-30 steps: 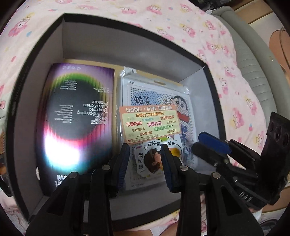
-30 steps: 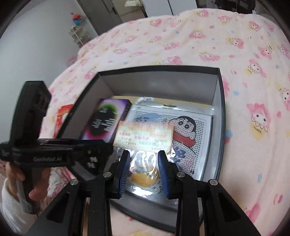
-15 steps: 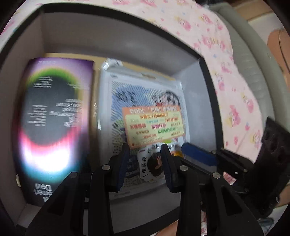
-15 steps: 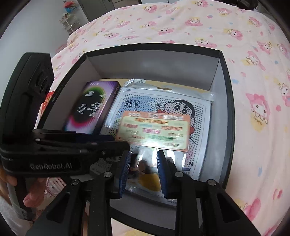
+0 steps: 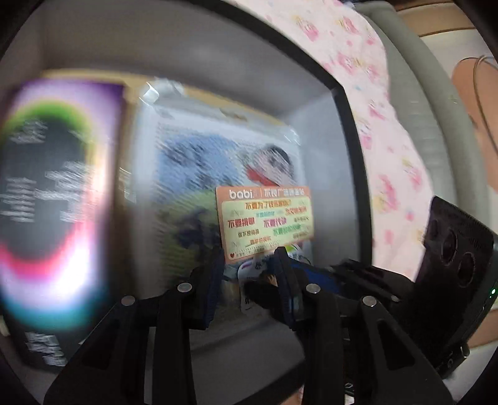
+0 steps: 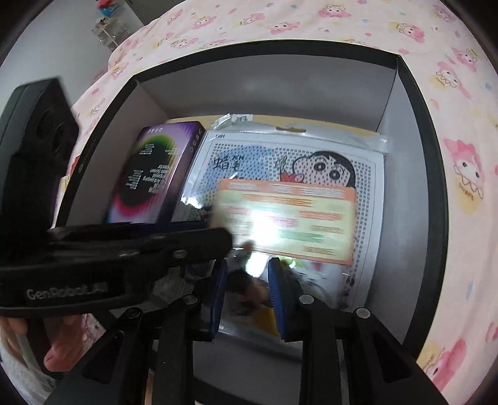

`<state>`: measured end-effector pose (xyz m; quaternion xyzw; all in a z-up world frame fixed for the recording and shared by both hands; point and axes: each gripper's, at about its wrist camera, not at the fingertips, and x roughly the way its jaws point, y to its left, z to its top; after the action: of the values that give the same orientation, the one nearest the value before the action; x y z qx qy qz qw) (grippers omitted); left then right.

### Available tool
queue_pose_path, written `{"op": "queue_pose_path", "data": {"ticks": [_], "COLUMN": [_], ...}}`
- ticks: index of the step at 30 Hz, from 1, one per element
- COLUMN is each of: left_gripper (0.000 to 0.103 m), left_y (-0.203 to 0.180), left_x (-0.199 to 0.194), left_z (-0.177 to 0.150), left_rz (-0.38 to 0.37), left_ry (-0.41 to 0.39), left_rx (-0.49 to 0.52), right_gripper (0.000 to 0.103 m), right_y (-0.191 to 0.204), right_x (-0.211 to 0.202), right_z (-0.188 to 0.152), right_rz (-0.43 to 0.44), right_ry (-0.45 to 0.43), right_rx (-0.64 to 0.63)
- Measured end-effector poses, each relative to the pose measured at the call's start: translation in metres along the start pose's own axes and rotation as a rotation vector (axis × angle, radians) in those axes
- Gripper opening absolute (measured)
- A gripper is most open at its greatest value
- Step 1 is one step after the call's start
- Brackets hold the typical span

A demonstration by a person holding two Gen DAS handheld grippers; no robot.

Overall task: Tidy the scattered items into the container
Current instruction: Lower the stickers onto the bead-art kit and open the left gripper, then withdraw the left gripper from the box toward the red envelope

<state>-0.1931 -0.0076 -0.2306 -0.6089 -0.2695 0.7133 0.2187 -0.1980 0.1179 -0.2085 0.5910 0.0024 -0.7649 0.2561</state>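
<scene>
STEP: seat packet in container [image 6: 414, 174] | ITEM: small sticker packet [image 6: 249, 289] at lower centre, long axis toward frame top | RIGHT: right gripper [image 6: 246, 288] jaws narrow around packet, contact unclear | LEFT: left gripper [image 5: 247, 282] part-open astride the same packet | NEARER: both equal.

This is a bedroom in a home. A box [image 6: 414, 102] sits on a bed spread with a pink cartoon-print sheet [image 6: 460, 174], and a padded grey bed frame [image 5: 414, 93] runs along the sheet's edge. A white wall [image 6: 46, 46] and a small shelf of bright trinkets [image 6: 107, 25] stand beyond the bed.
</scene>
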Motion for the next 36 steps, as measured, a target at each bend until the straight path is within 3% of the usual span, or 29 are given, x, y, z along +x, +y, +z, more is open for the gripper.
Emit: {"op": "queue_pose_path", "data": {"ticks": [5,8,13,17,23,27,31,36], "left_gripper": [0.033,0.033,0.032,0.023,0.018,0.017,0.018,0.022], "left_y": [0.004,0.008,0.007,0.000,0.010,0.017,0.012,-0.016], "left_x": [-0.027,-0.037,-0.024,-0.014,-0.010,-0.004,-0.025,-0.064], "left_z": [0.000,0.009,0.024,0.020,0.003,-0.003,-0.010,-0.030], "left_rz": [-0.019,0.066,0.114,0.155,0.091,-0.008,-0.032,0.041], "left_ry": [-0.081,-0.123,-0.086,-0.064,-0.017,0.023,-0.054,-0.174], "left_rx": [-0.021,-0.036,-0.063,-0.056,-0.099,-0.120,-0.079,0.032], "right_gripper": [0.024,0.024,0.024,0.022,0.017,0.015,0.015,0.016], "right_y": [-0.003,-0.011,-0.013,-0.009,-0.007,-0.006,-0.003,-0.005], "right_x": [-0.016,-0.023,-0.014,-0.003,-0.012,-0.016,-0.023,-0.048], "right_z": [-0.001,0.012,0.049,0.050,0.034,0.029,0.021,0.003], "right_rz": [-0.005,-0.006,-0.042,-0.075,-0.120,-0.161,-0.143,-0.158], "right_ry": [-0.046,-0.062,-0.053,-0.038,-0.066,-0.094,-0.102,-0.161], "right_rx": [0.015,0.019,0.041,0.033,-0.001,-0.023,-0.026,0.013]}}
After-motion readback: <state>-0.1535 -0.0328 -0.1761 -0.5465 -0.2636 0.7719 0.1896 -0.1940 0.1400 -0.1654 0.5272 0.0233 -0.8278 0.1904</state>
